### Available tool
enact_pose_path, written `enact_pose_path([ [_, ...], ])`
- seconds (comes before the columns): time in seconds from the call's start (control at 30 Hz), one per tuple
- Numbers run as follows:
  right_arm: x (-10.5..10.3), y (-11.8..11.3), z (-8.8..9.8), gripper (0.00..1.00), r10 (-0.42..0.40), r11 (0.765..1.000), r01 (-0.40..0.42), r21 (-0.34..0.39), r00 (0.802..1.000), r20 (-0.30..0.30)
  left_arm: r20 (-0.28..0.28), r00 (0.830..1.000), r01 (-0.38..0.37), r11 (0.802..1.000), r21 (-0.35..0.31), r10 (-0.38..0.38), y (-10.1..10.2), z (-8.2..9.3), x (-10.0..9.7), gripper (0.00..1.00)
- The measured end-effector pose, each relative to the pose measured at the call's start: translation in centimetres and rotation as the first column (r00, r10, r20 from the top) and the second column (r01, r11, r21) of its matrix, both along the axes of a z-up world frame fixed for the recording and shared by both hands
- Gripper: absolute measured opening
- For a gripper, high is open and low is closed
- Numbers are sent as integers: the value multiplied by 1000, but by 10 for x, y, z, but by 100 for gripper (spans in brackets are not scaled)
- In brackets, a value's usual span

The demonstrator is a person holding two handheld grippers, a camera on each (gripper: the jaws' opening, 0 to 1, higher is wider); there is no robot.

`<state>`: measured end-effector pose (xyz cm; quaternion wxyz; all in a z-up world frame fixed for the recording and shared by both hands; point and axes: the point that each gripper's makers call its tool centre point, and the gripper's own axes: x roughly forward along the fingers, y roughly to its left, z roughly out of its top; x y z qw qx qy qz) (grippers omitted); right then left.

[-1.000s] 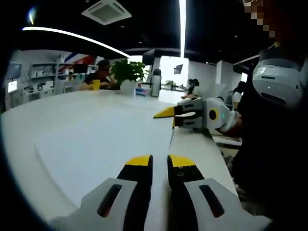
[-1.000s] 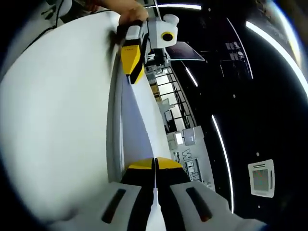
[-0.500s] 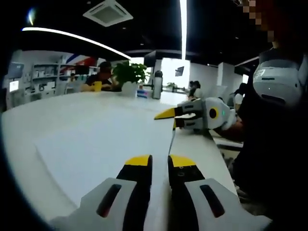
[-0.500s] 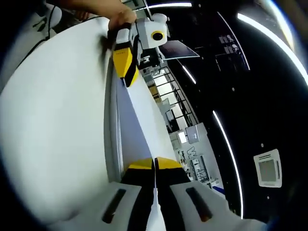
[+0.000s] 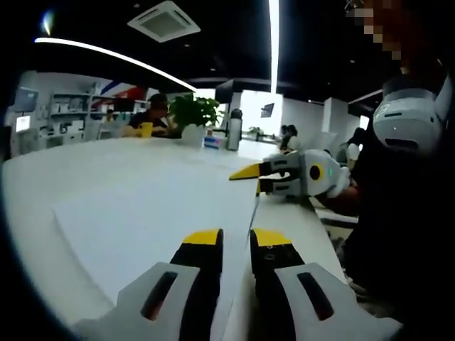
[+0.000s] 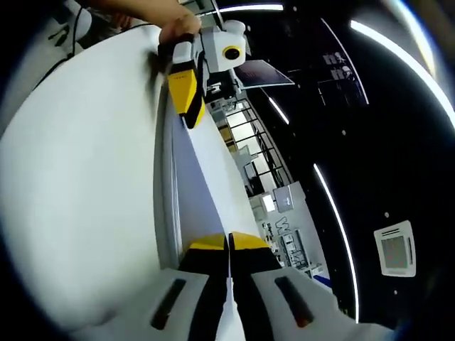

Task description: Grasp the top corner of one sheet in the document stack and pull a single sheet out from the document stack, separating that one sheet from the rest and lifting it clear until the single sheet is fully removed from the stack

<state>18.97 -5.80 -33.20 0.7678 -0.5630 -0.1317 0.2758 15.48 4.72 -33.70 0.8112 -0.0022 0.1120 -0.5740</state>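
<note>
Progress: single sheet (image 6: 202,192) pinched edge-on by right gripper (image 6: 228,245), raised off desk (image 5: 106,177) | left gripper (image 5: 234,238) fingers slightly spread, sheet edge between them, grip unclear | left: full clearance from document stack (image 5: 142,227) judged pending

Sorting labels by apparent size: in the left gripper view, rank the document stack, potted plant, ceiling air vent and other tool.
1. document stack
2. right tool, near the camera
3-4. potted plant and ceiling air vent: alike

**Clearance around the sheet**

The desk (image 5: 106,170) surface left of the sheet (image 5: 156,220) is open for passage. A plant (image 5: 193,114) and bottle (image 5: 234,128) stand well apart at the far edge. The right tongs (image 5: 249,177) occupy the sheet's right edge; a person's body blocks that side.
</note>
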Motion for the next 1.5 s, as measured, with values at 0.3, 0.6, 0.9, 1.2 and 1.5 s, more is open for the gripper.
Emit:
enact_pose_path([
  [0.3, -2, 1, 0, 2, 3, 1000, -3, 3, 1000, -3, 8, 1000, 8, 1000, -20, -8, 0, 3, -4, 22],
  [0.6, -2, 1, 1, 2, 8, 1000, -8, 23, 1000, -18, 22, 999, -31, 998, -57, 32, 4, 14, -11, 34],
  [0.9, 0, 0, 1, 2, 7, 1000, -7, 6, 1000, -1, 133, 981, -165, 972, 165, 144, 17, 7, -40, 37],
  [1.2, 3, -1, 1, 2, 5, 1000, -5, 19, 1000, -11, 143, 931, -327, 941, -85, 336, 29, 48, -67, 40],
  [1.5, 4, -2, 1, 2, 10, 1000, -9, 24, 1000, -17, 133, 877, -474, 876, 88, 461, 55, 9, -61, 47],
])
